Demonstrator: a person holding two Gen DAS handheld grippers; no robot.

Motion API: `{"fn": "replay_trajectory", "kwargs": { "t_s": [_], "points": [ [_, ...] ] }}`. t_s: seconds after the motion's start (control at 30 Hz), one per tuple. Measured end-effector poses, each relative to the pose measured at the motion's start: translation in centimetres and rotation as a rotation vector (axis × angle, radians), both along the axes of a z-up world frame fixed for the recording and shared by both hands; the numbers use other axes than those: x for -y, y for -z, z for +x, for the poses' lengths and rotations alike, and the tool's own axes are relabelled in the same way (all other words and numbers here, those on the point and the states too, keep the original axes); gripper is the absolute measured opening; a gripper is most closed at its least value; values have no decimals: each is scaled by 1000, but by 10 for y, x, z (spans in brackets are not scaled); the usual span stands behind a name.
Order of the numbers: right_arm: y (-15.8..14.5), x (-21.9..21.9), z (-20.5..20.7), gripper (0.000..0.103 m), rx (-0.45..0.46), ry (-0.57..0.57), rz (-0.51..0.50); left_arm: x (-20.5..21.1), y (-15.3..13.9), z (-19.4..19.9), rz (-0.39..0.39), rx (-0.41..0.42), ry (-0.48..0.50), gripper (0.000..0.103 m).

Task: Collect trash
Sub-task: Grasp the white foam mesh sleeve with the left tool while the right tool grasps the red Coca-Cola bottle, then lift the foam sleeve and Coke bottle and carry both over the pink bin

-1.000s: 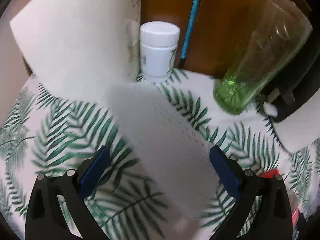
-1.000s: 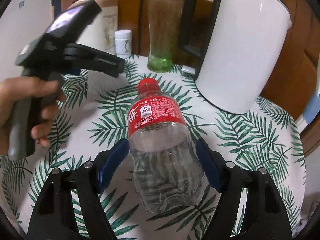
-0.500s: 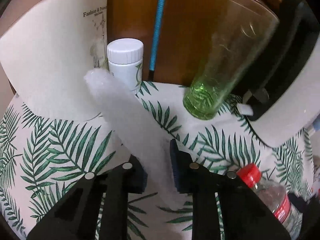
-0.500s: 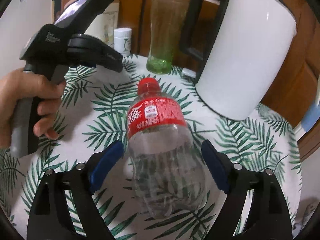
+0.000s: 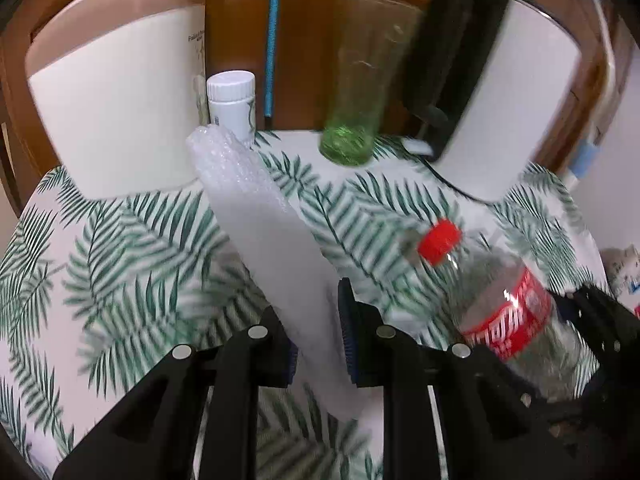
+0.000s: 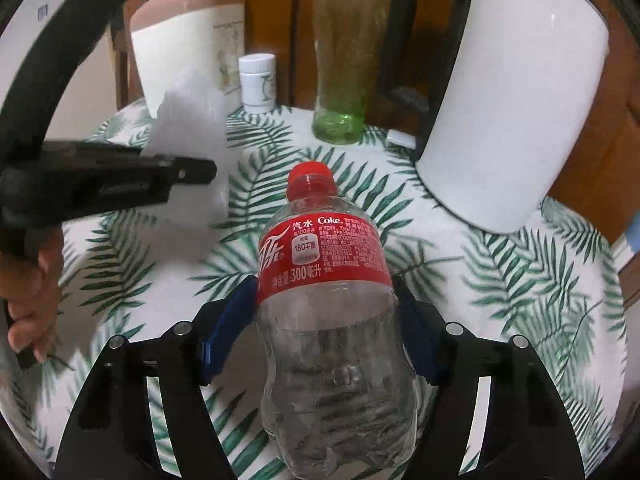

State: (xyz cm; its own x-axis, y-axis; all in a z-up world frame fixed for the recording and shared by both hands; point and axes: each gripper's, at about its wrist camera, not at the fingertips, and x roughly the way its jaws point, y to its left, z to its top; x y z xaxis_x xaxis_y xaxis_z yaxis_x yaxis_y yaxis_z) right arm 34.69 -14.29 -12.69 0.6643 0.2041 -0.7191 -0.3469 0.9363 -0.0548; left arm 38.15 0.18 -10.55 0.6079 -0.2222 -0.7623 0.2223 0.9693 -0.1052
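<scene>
1. White bubble wrap (image 5: pixel 256 216) runs as a long crumpled strip between the blue pads of the left gripper (image 5: pixel 316 336), whose jaws are closed narrowly on its lower end.
2. Its upper end reaches toward a small white pill bottle (image 5: pixel 232 104) at the back of the desk (image 5: pixel 120 248), which wears a cloth printed with green palm leaves.
3. Seen from the right wrist, the bubble wrap (image 6: pixel 192 132) hangs raised beside the left gripper's black body, and the person's hand (image 6: pixel 30 300) grips the handle at the left edge.
4. The right gripper (image 6: pixel 324 332) holds a clear plastic Coke bottle (image 6: pixel 332 340); its jaws press on both sides of the body just under the red label.
5. The bottle's red cap points away from the camera, toward the back of the desk, and the bottle looks empty.
6. From the left wrist the same Coke bottle (image 5: pixel 508 316) shows at the right, blurred, with the right gripper's dark frame around it.
7. At the back stand a cream jar with a brown top (image 6: pixel 188 40), a tall green glass (image 6: pixel 342 64) and a white kettle with a black handle (image 6: pixel 520 96).
8. A blue cord (image 5: pixel 272 40) hangs down the wooden wall behind the pill bottle.
</scene>
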Motion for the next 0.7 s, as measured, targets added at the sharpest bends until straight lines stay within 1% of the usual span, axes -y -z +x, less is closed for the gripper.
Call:
{"fn": "replay_trajectory", "kwargs": {
  "t_s": [0.1, 0.23, 0.3, 0.33, 0.5, 0.57, 0.7],
  "points": [
    [-2, 0, -21, 69, 6, 8, 38, 1, -1, -30, -11, 11, 28, 18],
    [-4, 0, -56, 69, 20, 11, 76, 4, -5, -82, 8, 39, 63, 17],
    [-5, 0, -73, 69, 28, 17, 85, 4, -4, -101, 7, 46, 75, 17],
    [-6, 0, -82, 69, 31, 16, 90, 3, -5, -118, 5, 50, 83, 17],
    [-8, -2, -135, 69, 50, 18, 117, 5, -8, -179, 24, 70, 118, 17],
    [-9, -2, -156, 69, 56, 17, 128, 6, -10, -209, 47, 76, 136, 17],
    [-9, -6, -204, 69, 73, 20, 140, 10, -7, -254, 77, 86, 163, 17]
  ]
}}
